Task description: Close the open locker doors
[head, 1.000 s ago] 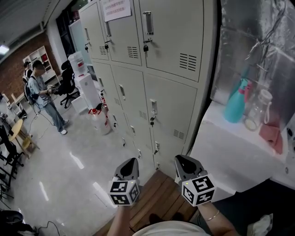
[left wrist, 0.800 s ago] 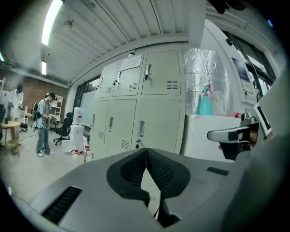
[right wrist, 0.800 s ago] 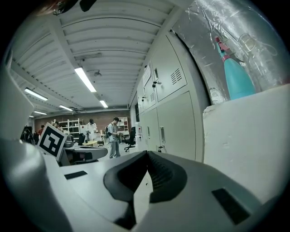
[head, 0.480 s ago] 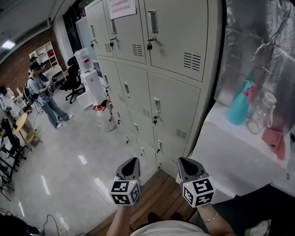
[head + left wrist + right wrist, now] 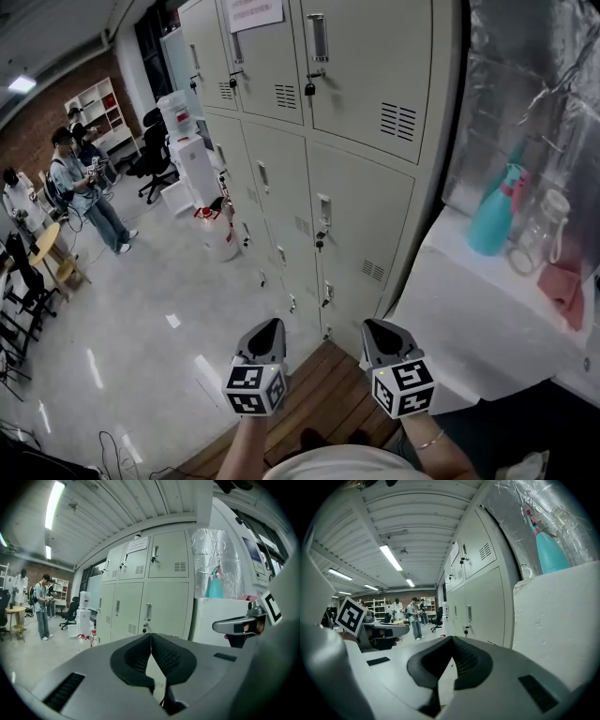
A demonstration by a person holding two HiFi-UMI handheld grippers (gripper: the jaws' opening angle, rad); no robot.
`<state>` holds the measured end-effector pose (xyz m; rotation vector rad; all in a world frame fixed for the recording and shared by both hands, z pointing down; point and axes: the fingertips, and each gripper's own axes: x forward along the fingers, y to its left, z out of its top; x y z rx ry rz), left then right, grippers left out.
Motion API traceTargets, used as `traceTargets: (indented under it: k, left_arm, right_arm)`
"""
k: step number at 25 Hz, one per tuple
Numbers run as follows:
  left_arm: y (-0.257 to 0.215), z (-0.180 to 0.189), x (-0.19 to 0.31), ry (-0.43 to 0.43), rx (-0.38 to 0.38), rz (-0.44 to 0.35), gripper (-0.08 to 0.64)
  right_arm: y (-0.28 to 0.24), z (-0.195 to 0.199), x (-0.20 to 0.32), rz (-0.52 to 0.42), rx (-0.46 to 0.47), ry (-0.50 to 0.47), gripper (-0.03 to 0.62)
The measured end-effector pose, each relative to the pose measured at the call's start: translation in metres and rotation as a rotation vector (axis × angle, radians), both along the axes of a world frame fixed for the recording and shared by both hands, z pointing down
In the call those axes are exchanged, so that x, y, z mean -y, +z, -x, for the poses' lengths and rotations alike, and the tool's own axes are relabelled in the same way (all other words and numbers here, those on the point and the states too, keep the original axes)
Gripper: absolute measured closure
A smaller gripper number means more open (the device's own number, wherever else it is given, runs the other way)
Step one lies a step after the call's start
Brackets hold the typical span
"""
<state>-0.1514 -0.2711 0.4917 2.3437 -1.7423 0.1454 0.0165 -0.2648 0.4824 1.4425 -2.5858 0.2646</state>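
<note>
The left gripper (image 5: 266, 328) and right gripper (image 5: 380, 328) hang side by side, jaws clenched on nothing. The lockers (image 5: 361, 211) stand just ahead, their row running far-left. Every near door looks shut, so any open one likely lies left, nearer the left gripper.

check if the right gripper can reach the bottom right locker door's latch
Probably, with a step closer: nothing stands between the right gripper and that latch, but the gripper hangs short of it.

Cream-grey lockers (image 5: 356, 216), teal bottle (image 5: 494, 220), crinkled silver foil (image 5: 525, 84), brown planks (image 5: 319, 398), glossy grey floor (image 5: 141, 309), red-brown brick wall (image 5: 37, 122); left gripper (image 5: 267, 326) and right gripper (image 5: 377, 328) grey, with black-and-white patterned cubes (image 5: 253, 391).
</note>
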Motion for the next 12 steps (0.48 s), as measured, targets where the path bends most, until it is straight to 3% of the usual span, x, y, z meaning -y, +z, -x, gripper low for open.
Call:
traceTargets:
  k: [12]
  left_arm:
    - [-0.001,0.008,0.007,-0.002,-0.008,-0.003,0.538]
  right_arm:
    - [0.004,0.011,0.010,0.004,-0.006,-0.013,0.591]
